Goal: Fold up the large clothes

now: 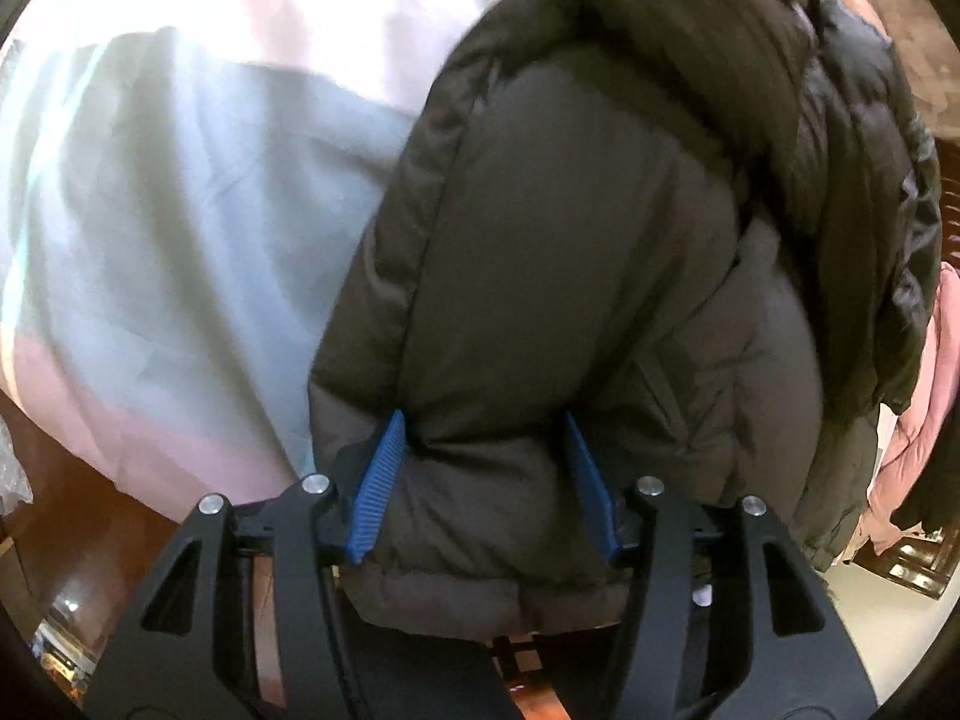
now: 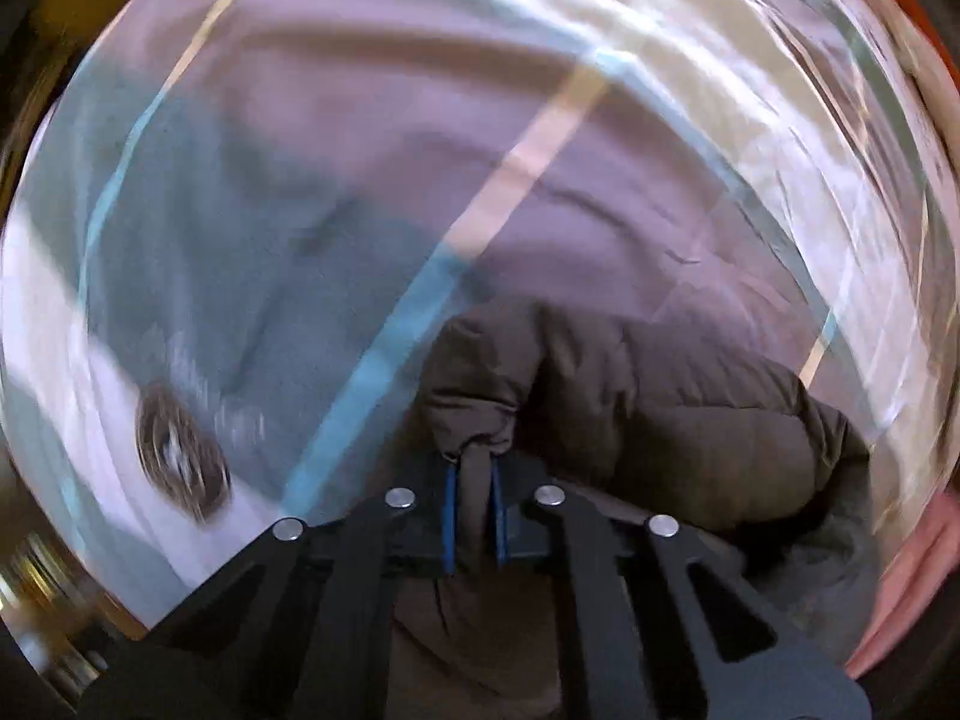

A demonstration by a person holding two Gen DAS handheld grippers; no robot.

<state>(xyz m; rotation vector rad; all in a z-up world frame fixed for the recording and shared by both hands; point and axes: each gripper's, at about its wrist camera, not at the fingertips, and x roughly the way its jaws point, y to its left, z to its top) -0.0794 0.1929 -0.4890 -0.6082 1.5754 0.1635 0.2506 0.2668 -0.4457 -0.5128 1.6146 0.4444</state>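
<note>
A dark brown-black puffer jacket (image 1: 588, 276) hangs bunched in front of the left wrist camera. My left gripper (image 1: 483, 426) has its blue pads (image 1: 379, 480) spread wide, pressed into a thick fold of the jacket's padded edge between them. In the right wrist view my right gripper (image 2: 474, 468) is shut on a thin pinch of the same jacket (image 2: 648, 414), which bulges up ahead of the fingers. The view is motion-blurred.
A bed sheet with pale blue, pink and white panels (image 1: 168, 192) lies under the jacket; it also fills the right wrist view (image 2: 372, 180). A pink garment (image 1: 918, 420) hangs at the right. A dark round blurred object (image 2: 180, 456) lies on the sheet at left.
</note>
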